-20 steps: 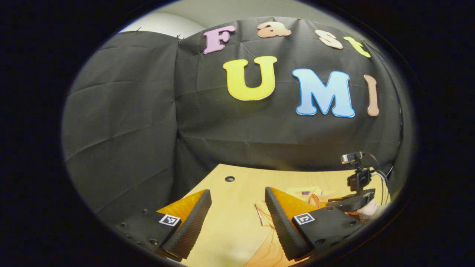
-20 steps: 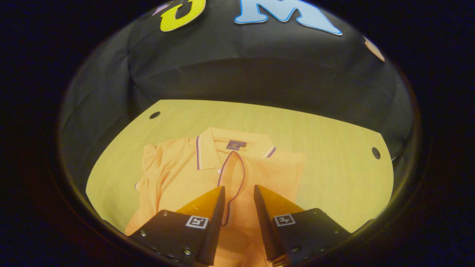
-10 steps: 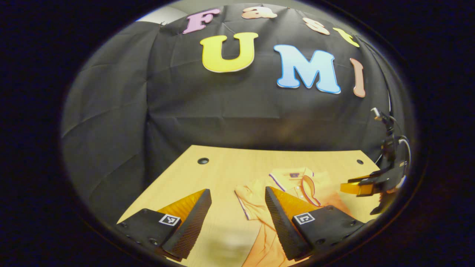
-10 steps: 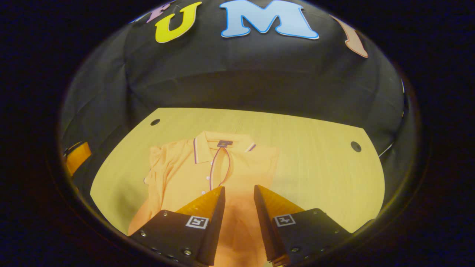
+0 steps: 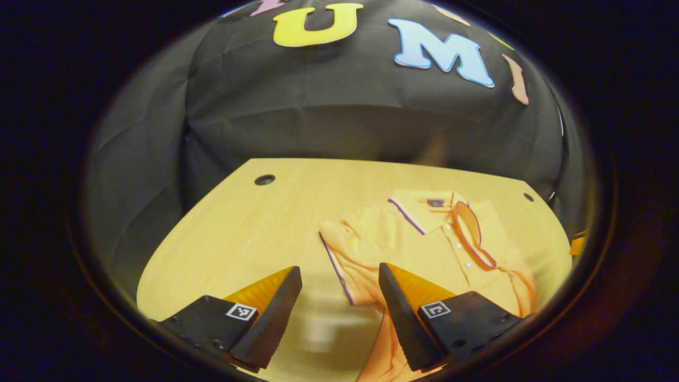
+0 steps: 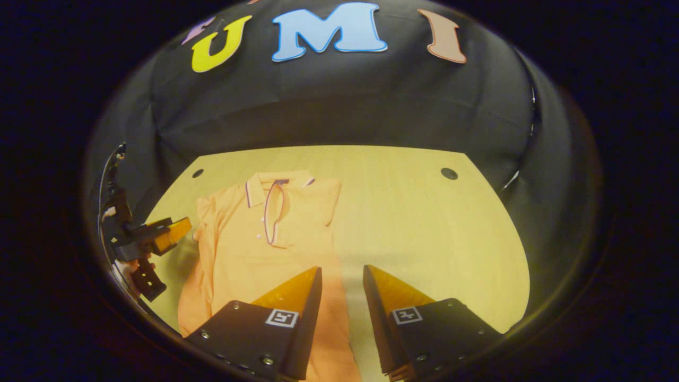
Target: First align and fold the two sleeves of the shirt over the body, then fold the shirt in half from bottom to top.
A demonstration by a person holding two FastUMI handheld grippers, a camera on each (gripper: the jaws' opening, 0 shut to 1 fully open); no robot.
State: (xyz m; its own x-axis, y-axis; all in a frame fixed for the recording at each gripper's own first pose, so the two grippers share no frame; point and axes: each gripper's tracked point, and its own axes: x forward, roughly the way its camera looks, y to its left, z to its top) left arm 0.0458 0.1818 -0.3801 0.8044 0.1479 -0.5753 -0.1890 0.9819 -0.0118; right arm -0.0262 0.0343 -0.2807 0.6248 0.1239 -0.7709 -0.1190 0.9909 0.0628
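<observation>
Wooden table (image 6: 424, 223), orange shirt (image 6: 249, 239), possibly sleeve-folded

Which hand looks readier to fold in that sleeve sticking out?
Left, I'd say. The left tongs are open, and the sleeve lies just ahead of their tips. The right tongs hang over the opposite edge of the shirt, where no sleeve sticks out.

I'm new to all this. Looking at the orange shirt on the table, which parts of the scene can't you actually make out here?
- Shirt hem: in the right gripper view, hidden behind the right gripper and cut off at the bottom edge.
- Lower shirt in the left gripper view: covered by the left gripper.
- Table patch between the left gripper's fingers: blurred.
- Collar label: too small.
</observation>
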